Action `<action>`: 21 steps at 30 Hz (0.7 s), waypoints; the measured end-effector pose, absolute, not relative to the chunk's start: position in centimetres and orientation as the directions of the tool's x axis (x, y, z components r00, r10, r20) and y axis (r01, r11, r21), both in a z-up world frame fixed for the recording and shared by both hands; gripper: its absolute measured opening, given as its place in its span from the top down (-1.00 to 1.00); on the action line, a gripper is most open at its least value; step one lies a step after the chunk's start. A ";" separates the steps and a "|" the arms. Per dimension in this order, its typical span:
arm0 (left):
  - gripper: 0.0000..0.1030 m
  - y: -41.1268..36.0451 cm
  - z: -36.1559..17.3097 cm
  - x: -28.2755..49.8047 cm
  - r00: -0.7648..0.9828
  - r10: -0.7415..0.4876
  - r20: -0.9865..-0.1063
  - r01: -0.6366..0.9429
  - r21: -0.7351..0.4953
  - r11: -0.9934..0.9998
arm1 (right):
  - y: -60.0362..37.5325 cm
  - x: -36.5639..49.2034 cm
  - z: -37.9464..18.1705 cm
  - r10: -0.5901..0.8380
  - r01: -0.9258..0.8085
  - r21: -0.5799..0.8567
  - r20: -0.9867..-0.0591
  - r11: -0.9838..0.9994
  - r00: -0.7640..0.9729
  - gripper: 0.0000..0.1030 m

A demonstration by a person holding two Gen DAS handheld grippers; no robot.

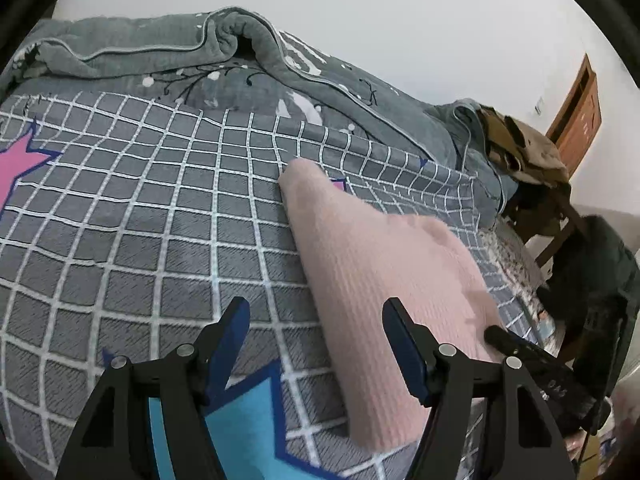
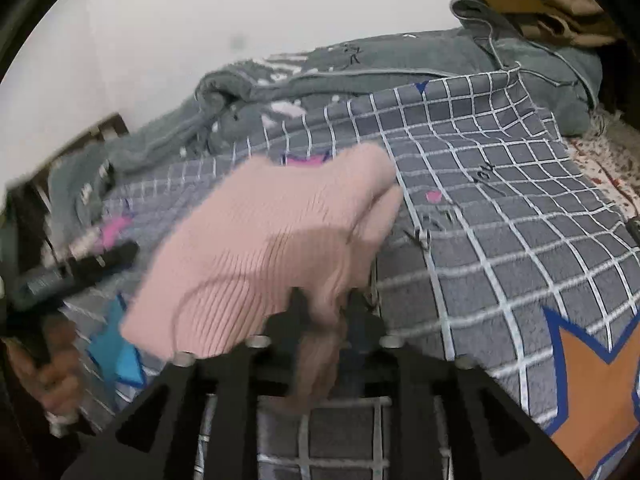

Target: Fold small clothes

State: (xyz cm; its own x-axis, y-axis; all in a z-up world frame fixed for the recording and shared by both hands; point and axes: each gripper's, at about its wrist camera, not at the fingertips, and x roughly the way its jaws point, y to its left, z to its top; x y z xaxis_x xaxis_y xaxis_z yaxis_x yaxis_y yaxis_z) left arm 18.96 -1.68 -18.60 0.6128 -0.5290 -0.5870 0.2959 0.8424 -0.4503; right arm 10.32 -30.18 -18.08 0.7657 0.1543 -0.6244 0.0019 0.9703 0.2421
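Right tool [image 2: 325, 304] pinches the pink garment [image 2: 256, 248]; left tool [image 1: 316, 320] hovers spread, garment beside its right finger.

A pale pink ribbed knit garment [image 1: 372, 264] [image 2: 256, 248] lies partly folded as a long band running from frame centre to lower right in the left wrist view, one edge bunched and lifted.

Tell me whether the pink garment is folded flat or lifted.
Partly lifted: the right gripper is shut on the pink garment, its near edge raised off the checked blanket.
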 end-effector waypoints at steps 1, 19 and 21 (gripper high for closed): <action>-0.30 -1.9 -18.6 19.2 0.611 -0.534 -0.584 0.294 -0.459 0.838 | -30.5 10.9 -17.5 0.162 0.001 0.257 -0.614 0.966 0.772 0.35; -0.32 -5.6 -20.8 24.0 0.507 -0.612 -0.607 0.293 -0.547 0.784 | -32.9 17.3 -19.5 0.168 0.030 0.271 -0.676 0.962 0.718 0.01; -0.35 -6.0 -21.2 24.4 0.495 -0.612 -0.616 0.282 -0.553 0.784 | -32.7 17.4 -19.9 0.167 0.022 0.260 -0.682 0.965 0.712 0.02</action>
State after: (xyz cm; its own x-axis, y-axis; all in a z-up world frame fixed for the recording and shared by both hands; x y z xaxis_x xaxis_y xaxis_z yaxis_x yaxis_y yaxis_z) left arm 24.44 -6.01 -21.22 0.4952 -0.6124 -0.6162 0.2820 0.7842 -0.5527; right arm 17.45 -32.72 -19.86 0.7119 0.1669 -0.6821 0.0223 0.9655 0.2595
